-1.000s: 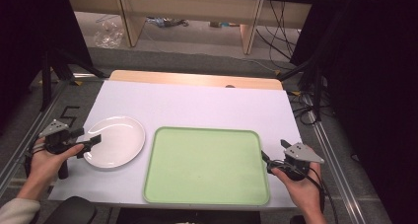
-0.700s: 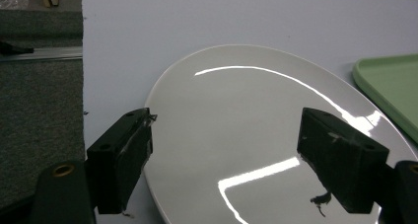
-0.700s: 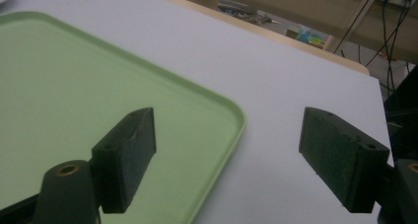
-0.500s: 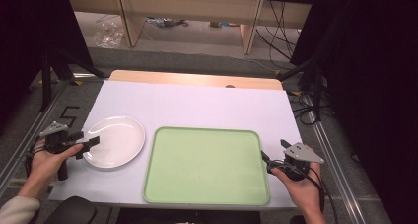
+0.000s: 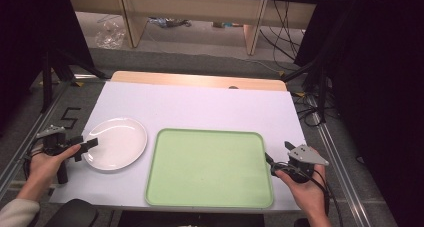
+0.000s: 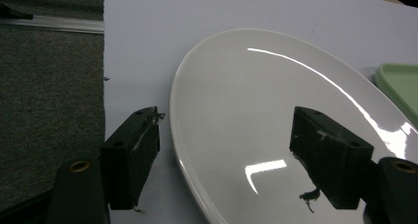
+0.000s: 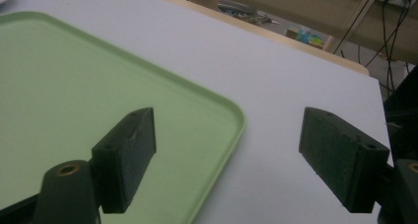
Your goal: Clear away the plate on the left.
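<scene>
White tabletop, left edge: I'm closing the left gripper [image 6: 224, 167] around the plate [image 5: 116, 143] rim, pads not touching yet. Right gripper [image 7: 229, 157] is hanging open astride the tray [image 5: 209, 167] edge.

The plate [image 5: 115, 143] and green tray [image 5: 209, 168] occupy the near half of the tabletop [image 5: 200, 107], with a narrow bare strip between them. The far half lies unobstructed for passage.
</scene>
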Motion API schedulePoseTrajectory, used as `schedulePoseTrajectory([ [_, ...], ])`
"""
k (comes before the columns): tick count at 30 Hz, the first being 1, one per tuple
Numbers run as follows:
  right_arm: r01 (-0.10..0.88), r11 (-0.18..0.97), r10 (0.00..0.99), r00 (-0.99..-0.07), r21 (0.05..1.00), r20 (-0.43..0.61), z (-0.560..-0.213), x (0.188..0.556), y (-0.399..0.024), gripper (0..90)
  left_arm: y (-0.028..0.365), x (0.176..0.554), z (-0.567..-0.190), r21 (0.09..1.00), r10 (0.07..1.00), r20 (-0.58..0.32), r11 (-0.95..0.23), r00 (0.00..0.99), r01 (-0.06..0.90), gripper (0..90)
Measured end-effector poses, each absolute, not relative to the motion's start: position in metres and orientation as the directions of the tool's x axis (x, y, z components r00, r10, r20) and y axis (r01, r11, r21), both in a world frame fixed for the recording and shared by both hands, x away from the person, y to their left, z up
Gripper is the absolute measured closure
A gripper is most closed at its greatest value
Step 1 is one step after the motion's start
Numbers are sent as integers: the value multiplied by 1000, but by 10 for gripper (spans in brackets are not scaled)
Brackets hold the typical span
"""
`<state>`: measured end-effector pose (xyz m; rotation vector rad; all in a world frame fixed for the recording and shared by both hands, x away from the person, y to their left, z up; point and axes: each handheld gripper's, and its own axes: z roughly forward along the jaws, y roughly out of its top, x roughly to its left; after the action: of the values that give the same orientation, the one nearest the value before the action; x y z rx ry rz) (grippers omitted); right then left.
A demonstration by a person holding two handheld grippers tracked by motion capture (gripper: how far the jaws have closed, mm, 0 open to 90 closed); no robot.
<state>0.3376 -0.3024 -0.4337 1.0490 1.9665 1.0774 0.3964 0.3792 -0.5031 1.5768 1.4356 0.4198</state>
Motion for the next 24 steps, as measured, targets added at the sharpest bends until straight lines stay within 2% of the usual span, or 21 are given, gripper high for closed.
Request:
schedulePoseTrajectory([
  [5, 332, 340, 870, -465, 880, -161, -434, 337, -302, 227, 381, 397, -507, 774, 910, -339, 127, 238, 620, 292],
  [12, 332, 339, 871, -465, 880, -160, -434, 337, -302, 227, 385, 398, -509, 747, 892, -402, 189, 206, 637, 389],
  [24, 332, 338, 871, -465, 881, -158, -434, 337, -302, 227, 389, 399, -511, 694, 851, -499, 279, 164, 664, 501],
])
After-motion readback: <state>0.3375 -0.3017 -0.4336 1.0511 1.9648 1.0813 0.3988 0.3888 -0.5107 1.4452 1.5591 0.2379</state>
